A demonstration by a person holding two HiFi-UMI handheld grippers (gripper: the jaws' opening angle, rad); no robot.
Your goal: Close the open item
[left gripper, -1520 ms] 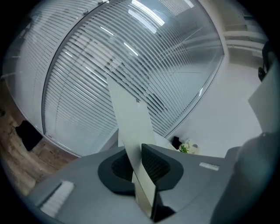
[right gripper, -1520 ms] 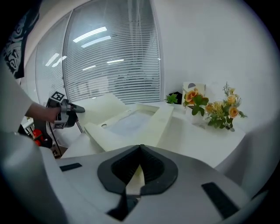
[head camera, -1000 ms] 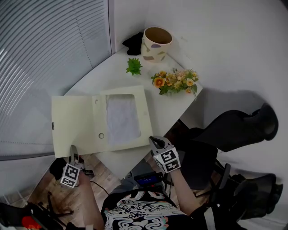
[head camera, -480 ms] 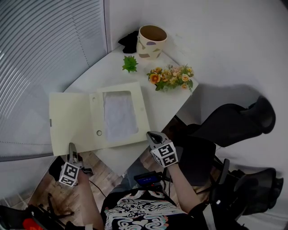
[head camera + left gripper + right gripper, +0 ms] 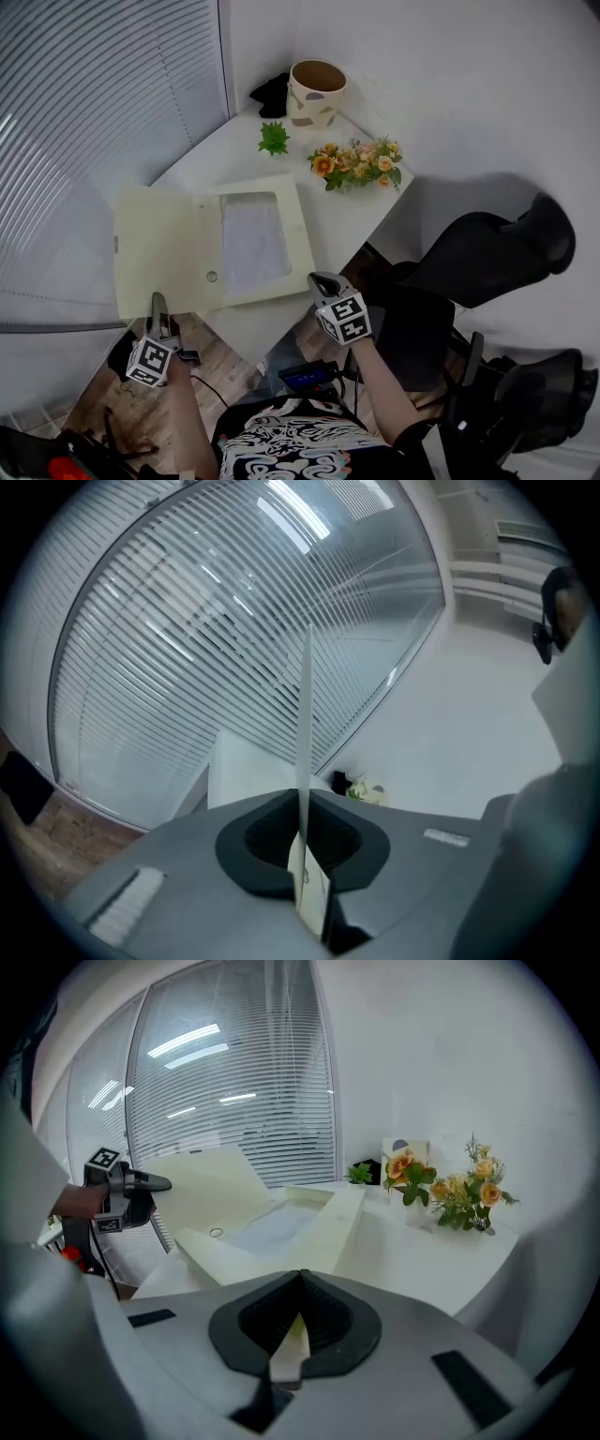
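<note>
The pale folder lies open at the middle of the white tabletop, its tray flat and holding a white sheet. Its cover reaches out to 9 o'clock past the tabletop's edge and tilts upward. In the left gripper view the cover shows only as a thin line seen edge-on, so its face cannot be read there.

The left gripper sits at the cover's 6 o'clock edge. Its jaws have just been closing and pinch that edge between them.

The right gripper hangs at the folder's 5 o'clock corner with its jaws drawn together at the tips. A pale wedge shows in the gap behind the tips, and I cannot tell whether it belongs to the gripper. Nor can I tell whether the tips touch the folder.

Slatted blinds fill the room's 9 to 11 o'clock side, and a plain white wall fills the rest. A black chair stands at 3 o'clock, partly cut off. Wooden floor shows under the tabletop at 7 o'clock.

At 12 o'clock on the tabletop stands a patterned pot with a dark object half hidden beside it. A spray of flowers lies at 1 o'clock, and a small green plant sits near it. A small round ring marks the folder by the fold.
</note>
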